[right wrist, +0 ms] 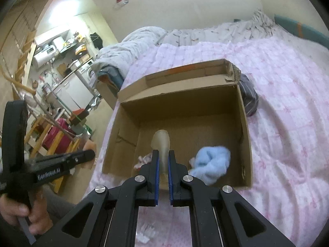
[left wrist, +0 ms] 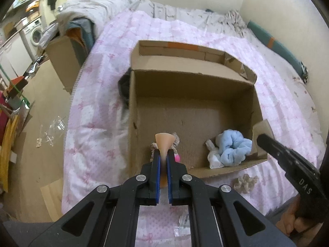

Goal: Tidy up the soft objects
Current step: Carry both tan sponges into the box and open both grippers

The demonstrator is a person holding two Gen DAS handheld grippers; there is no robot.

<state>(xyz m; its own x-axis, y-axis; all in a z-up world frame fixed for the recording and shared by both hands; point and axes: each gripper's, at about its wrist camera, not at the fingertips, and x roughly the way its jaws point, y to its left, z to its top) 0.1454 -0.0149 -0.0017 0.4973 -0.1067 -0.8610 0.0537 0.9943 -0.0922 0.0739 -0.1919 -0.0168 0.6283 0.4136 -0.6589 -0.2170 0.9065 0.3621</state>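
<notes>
A: Both tools are loaded. The left gripper (left wrist: 163, 160) has its blue pads pinched tight on a small peach-coloured, fan-shaped soft piece (left wrist: 164, 142), and the right gripper (right wrist: 163, 160) is clamped on a pale, translucent, rounded soft lump (right wrist: 160, 144). Each hangs over the near edge of the open brown cardboard box (left wrist: 226, 82).

B: What's already in the box?

A: A fluffy light-blue bundle (left wrist: 234, 148) in the near right corner with a scrap of white fabric (left wrist: 213, 158) beside it, and a small beige-and-pink plush thing (right wrist: 144, 160) near the near left corner, partly hidden behind the fingers.

B: So what could go wrong?

A: The peach piece is held by a thin neck, so I judge it could slip out early and land on the bedding short of the box. The two tools are close together, so they might knock each other. A release onto the low near wall could tip either piece back out. A beige crinkled soft item (left wrist: 245, 183) lies outside, just near of the box, easy to overlook.

B: And the surface?

A: A pink-and-white quilted bedspread (left wrist: 98, 107), soft, so the box may tilt if pressed. A dark striped cloth (right wrist: 248, 98) sits against the box's far side. Beyond, a rumpled grey-white duvet (left wrist: 98, 6); on the left a bare floor, a washing machine (left wrist: 35, 33) and cluttered shelves.
</notes>
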